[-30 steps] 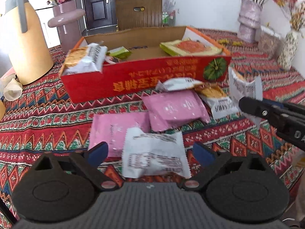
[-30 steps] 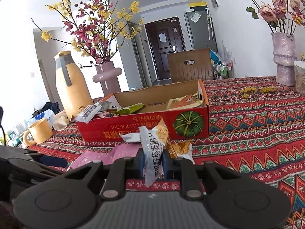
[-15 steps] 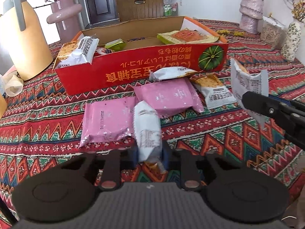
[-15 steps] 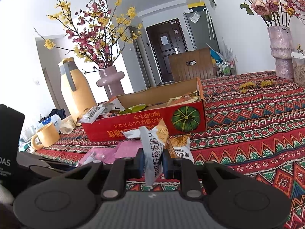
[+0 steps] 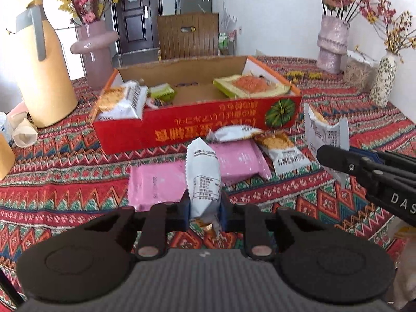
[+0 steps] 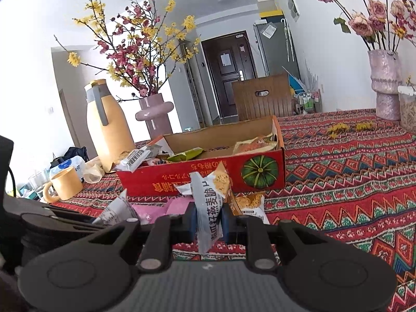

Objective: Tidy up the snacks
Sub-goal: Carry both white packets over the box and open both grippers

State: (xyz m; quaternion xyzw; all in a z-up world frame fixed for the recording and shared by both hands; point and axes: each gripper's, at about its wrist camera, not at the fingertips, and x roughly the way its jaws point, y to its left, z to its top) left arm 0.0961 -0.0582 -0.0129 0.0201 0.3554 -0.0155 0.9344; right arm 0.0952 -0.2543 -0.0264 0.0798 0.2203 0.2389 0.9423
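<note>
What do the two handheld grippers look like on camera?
Both match: the left gripper and right gripper have matte black linkage arms, round black discs, a ribbed grey base and blue-padded fingers. White lettering "DAS" marks the right one's side.

White snack pkt (image 5: 204,179) upright, pinched

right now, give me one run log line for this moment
left gripper: shut on white snack pack | right gripper: shut on oat snack pack | red box: open, part filled | pink packs: on tablecloth
</note>
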